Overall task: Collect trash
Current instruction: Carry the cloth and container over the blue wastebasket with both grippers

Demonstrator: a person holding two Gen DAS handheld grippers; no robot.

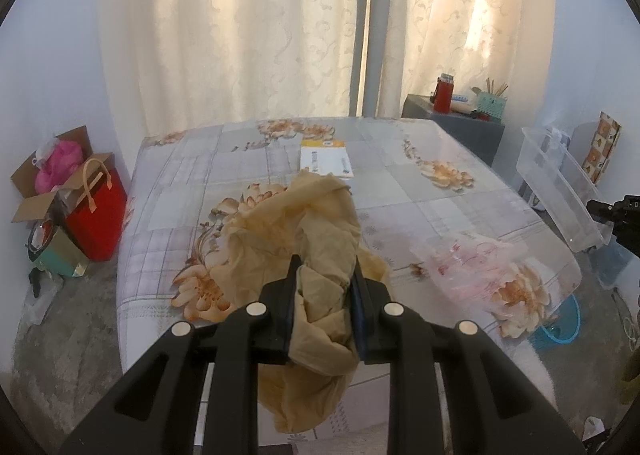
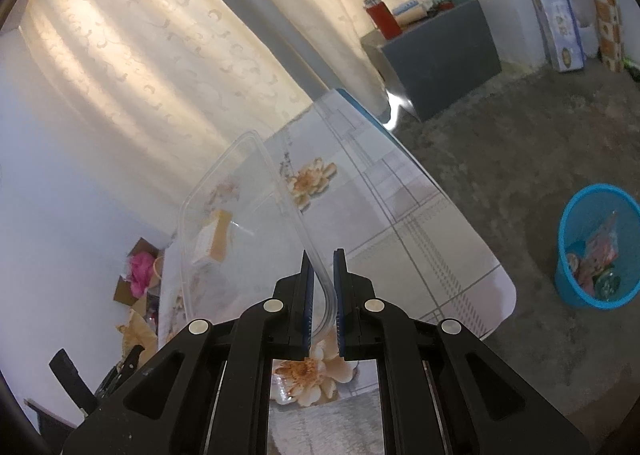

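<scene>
- We faced a flowered table before cream curtains.
- Our left gripper pinched a tan bag above the table's near edge.
- Our right gripper clamped a clear tub by its rim, off the right edge.
- A blue bin sat on the floor.

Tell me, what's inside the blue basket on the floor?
The blue basket holds a pile of colourful wrappers and packets. Whatever lies under that pile, down at the bottom, is hidden.

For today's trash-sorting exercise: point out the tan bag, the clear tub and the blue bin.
tan bag (image 1: pixel 320 255), left wrist view, crumpled middle.
clear tub (image 2: pixel 224 163), right wrist view, far rim.
blue bin (image 2: pixel 576 291), right wrist view, outer wall.
</scene>
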